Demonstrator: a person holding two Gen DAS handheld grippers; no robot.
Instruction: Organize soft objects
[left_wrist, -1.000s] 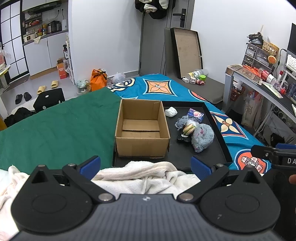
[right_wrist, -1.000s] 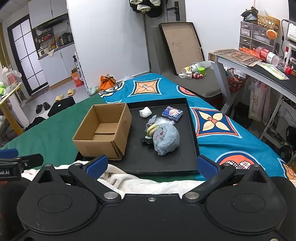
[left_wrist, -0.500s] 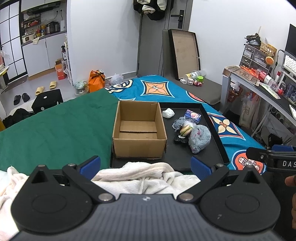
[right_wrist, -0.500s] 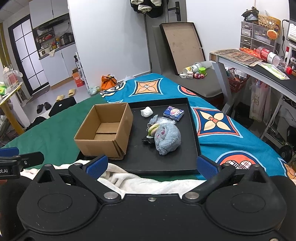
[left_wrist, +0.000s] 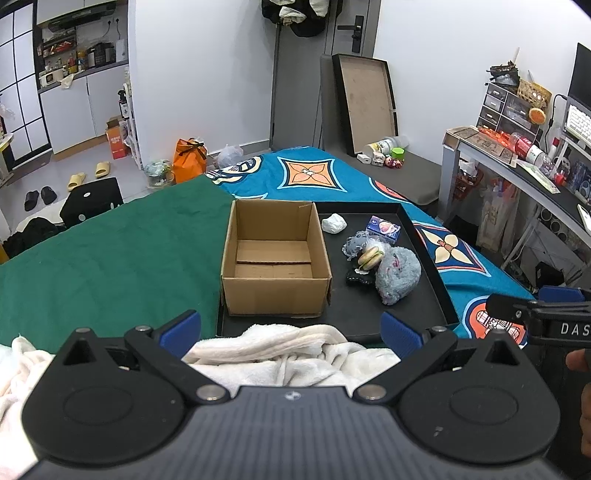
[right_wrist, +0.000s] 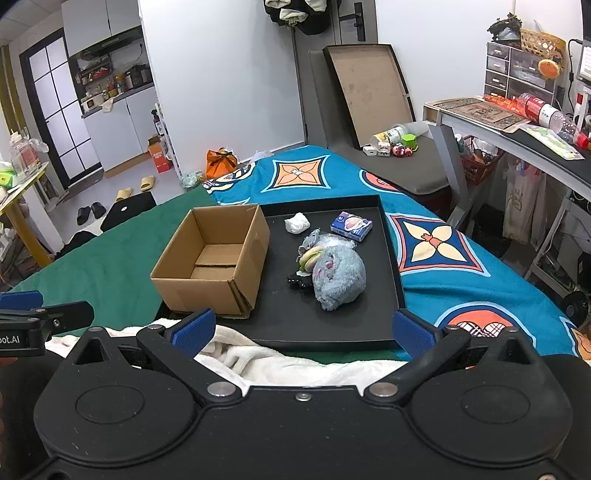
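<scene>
Left hand-held gripper (left_wrist: 290, 328) spread wide, holding nothing, over white towel (left_wrist: 288, 350). Cardboard box (left_wrist: 275, 258) open on black tray (left_wrist: 424, 254), at its 9 o'clock side. Grey plush (right_wrist: 338, 280) at tray centre, burger toy (right_wrist: 310, 257) touching at 10 o'clock. Right hand-held gripper (right_wrist: 303, 330) wide, nothing held.

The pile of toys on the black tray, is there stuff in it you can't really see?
- Black object: right wrist view, mostly tucked under the fluffy grey-blue plush; what it is cannot be told.
- Grey fabric item: left wrist view, partly behind the burger-shaped toy.
- Printing on the small blue packet: too small to read in either view.
- Near edge of the black tray: covered by the white towel.
</scene>
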